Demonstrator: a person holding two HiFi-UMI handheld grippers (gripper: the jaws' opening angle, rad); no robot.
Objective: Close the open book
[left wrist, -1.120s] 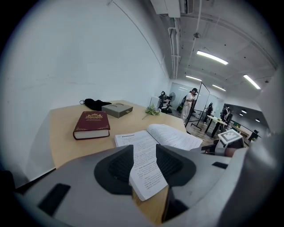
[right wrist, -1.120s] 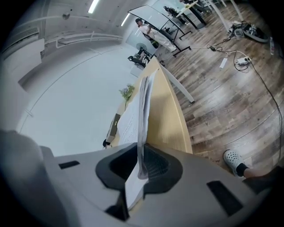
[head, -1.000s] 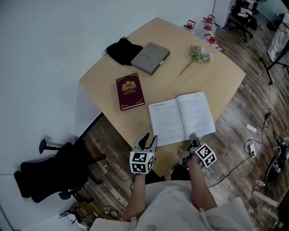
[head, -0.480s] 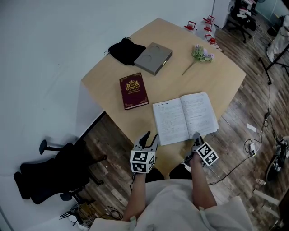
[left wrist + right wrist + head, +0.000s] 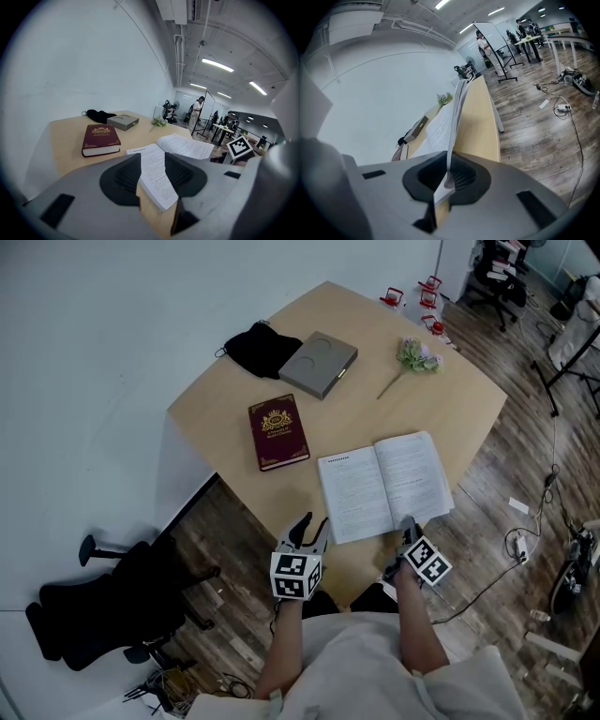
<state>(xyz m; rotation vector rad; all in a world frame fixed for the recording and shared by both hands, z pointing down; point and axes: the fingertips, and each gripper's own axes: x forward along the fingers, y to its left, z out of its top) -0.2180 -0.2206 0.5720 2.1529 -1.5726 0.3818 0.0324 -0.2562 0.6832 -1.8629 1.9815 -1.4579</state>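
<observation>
One grip: right gripper (image 5: 405, 527) clamps open book (image 5: 384, 486) at 5 o'clock corner; left gripper (image 5: 306, 532) jaws apart, empty. Arc pages slowly toward 9 o'clock.

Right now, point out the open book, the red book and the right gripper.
open book (image 5: 411, 476), head view, its right-hand page.
red book (image 5: 278, 431), head view, middle of cover.
right gripper (image 5: 449, 177), right gripper view, between its fingertips on the page edge.

Open book (image 5: 384, 486) flat at table's (image 5: 450, 409) near edge. Right gripper (image 5: 406, 523) at its right page corner; left gripper (image 5: 312, 524) nearby, apart.
</observation>
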